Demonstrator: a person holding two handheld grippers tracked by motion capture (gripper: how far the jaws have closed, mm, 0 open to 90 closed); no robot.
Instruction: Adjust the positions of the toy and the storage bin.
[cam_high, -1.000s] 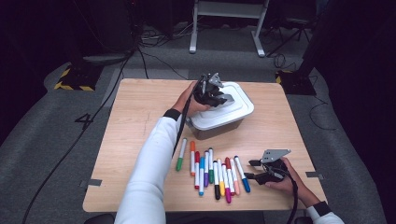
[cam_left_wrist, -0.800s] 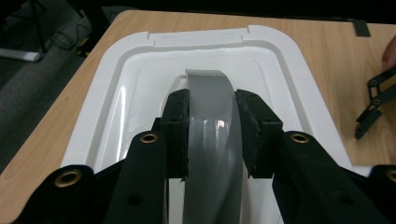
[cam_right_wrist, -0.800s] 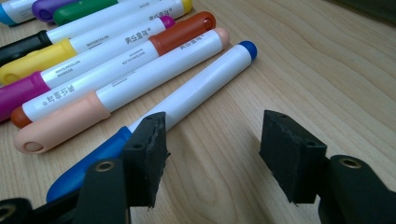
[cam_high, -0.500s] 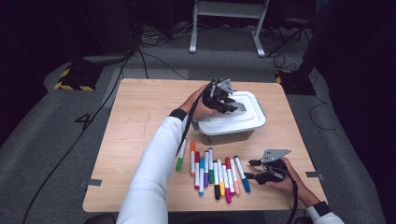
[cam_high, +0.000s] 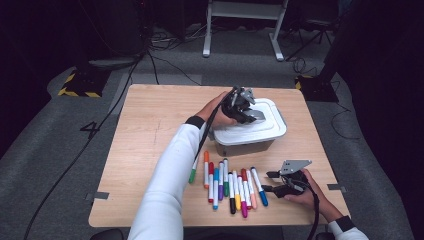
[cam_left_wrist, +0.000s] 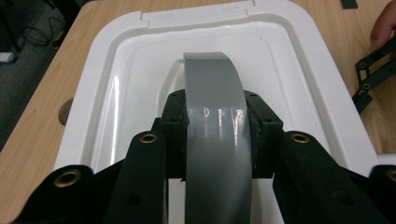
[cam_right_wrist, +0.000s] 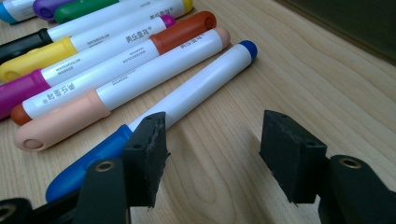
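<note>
Your left gripper (cam_high: 246, 111) is clamped on the grey handle (cam_left_wrist: 215, 121) of the white lid (cam_high: 250, 127); lid sits tilted over the grey bin (cam_high: 245, 146) near the table's (cam_high: 150, 125) far right corner; bin contents hidden by the lid, can't tell what's inside; handle's near end cut off at the left gripper view's bottom edge. Your right gripper (cam_high: 272, 181) rests near the front right corner, jaws apart, nothing between them; blue marker (cam_right_wrist: 154, 116) just beside one jaw; marker row (cam_high: 227, 182) lies along the front edge; green marker (cam_high: 193, 172) partly hidden under your sleeve (cam_high: 170, 170).
</note>
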